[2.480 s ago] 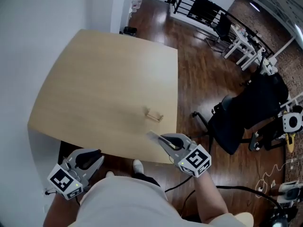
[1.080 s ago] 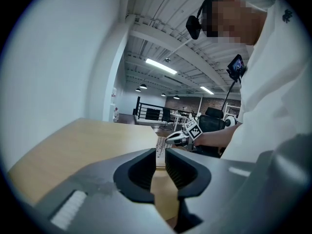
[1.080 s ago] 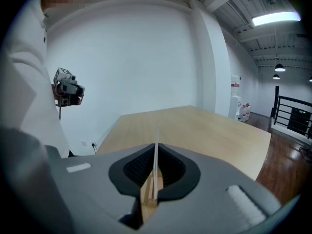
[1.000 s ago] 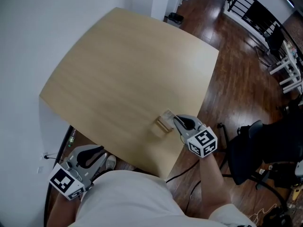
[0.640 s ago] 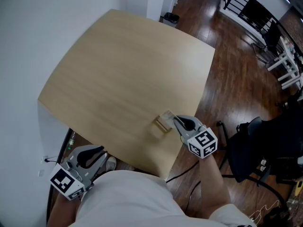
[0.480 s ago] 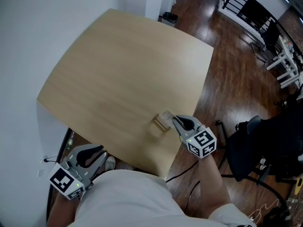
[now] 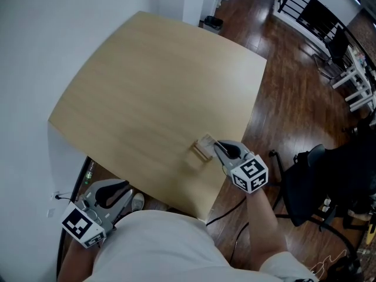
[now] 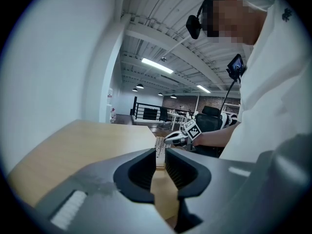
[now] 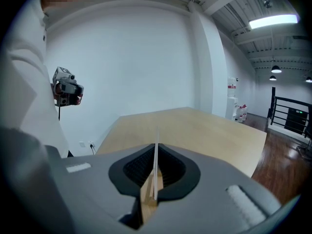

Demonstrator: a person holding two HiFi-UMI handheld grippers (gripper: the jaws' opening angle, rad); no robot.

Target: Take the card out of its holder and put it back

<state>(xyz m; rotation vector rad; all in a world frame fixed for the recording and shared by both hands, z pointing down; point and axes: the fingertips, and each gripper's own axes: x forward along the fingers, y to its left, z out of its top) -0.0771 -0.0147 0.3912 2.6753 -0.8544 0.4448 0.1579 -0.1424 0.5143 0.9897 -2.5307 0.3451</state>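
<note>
Right claw [image 7: 214, 145] clamped on the card [image 7: 206, 140], close to the right edge of the worktop [image 7: 153, 81]

From the head view the claw's body covers most of the card. You only get a pale corner sticking up by the little wooden holder [image 7: 201, 152], and I can't tell if the bottom edge is in the slot or just above it. The right gripper view helps: the card is edge-on, a thin white line pinched between the pads, with the holder just under it. The left claw [image 7: 119, 188] hangs off the near edge by the person's shirt [image 7: 158, 245], well apart from the card, and its own view shows the jaws a bit apart and empty. There's a wide stretch of worktop left of the holder and beyond it. To the right it's floor [image 7: 282, 93] and a black chair [image 7: 329, 175].
</note>
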